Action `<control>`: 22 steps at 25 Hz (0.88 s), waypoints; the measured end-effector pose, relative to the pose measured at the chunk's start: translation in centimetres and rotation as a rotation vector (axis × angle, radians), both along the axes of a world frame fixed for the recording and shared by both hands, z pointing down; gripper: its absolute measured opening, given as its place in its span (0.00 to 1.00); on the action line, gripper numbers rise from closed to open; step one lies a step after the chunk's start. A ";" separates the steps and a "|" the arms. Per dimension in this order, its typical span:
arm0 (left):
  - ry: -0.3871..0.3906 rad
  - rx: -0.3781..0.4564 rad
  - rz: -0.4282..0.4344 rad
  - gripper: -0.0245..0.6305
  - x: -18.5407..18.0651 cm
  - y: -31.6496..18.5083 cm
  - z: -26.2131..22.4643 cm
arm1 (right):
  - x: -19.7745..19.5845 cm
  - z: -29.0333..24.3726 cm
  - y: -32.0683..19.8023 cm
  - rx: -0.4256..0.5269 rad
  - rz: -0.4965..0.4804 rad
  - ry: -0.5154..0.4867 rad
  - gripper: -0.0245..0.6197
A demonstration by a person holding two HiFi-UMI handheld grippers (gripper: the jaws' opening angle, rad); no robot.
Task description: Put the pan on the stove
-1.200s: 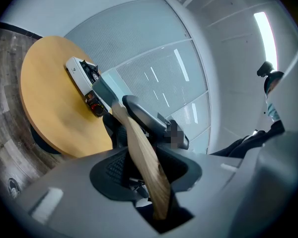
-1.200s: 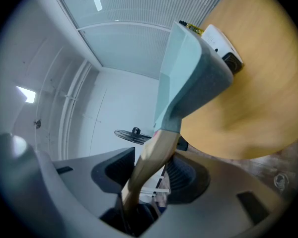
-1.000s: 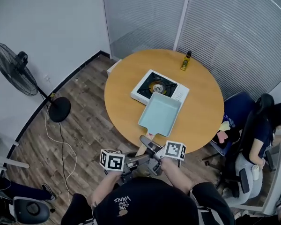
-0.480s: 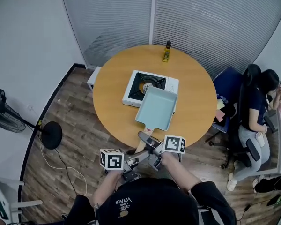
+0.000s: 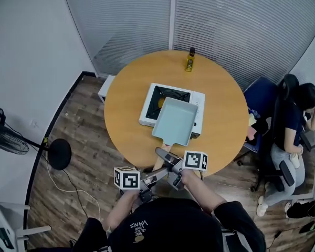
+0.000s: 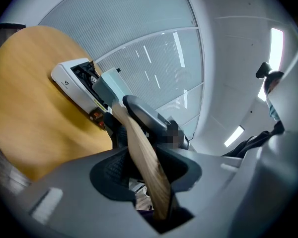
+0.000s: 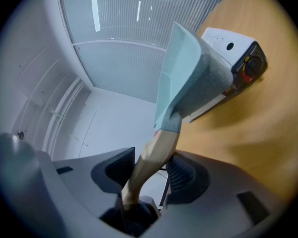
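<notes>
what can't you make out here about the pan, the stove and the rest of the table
- Head view: the pan covers most of the stove, so its burner is largely hidden. Whether the pan rests on the stove or hangs above it cannot be told.
- Head view: the bottle is too small to read its label.
- Right gripper view: the end of the handle disappears inside the right gripper.

Head view: high, steeply down on table (image 5: 125, 121). Gripper views: low, close, facing stove (image 5: 147, 112), shared.

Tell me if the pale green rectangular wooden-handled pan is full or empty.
Empty: the pale green rectangular pan shows a bare inside in the head view.
</notes>
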State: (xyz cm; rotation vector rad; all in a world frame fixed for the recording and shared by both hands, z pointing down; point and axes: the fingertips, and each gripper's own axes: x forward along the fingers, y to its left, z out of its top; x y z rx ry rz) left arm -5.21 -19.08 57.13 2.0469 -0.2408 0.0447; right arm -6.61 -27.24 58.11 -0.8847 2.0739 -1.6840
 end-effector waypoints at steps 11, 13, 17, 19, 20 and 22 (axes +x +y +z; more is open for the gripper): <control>-0.013 -0.007 -0.096 0.23 2.6 -7.6 1.3 | 1.9 1.4 -7.4 -0.009 -0.096 -0.002 0.32; -0.023 -0.004 -0.107 0.23 3.0 -8.7 1.6 | 2.3 1.8 -8.4 -0.009 -0.106 -0.010 0.32; -0.032 -0.010 -0.130 0.23 3.6 -10.4 2.2 | 2.5 2.6 -10.1 -0.014 -0.135 -0.017 0.32; -0.039 -0.014 -0.139 0.24 3.7 -11.2 2.8 | 2.5 3.1 -10.9 -0.020 -0.145 -0.016 0.32; -0.045 -0.017 -0.142 0.24 3.8 -11.6 3.1 | 2.6 3.3 -11.2 -0.026 -0.147 -0.017 0.32; -0.059 -0.023 -0.146 0.24 3.8 -12.2 3.5 | 2.6 3.8 -11.8 -0.037 -0.151 -0.025 0.32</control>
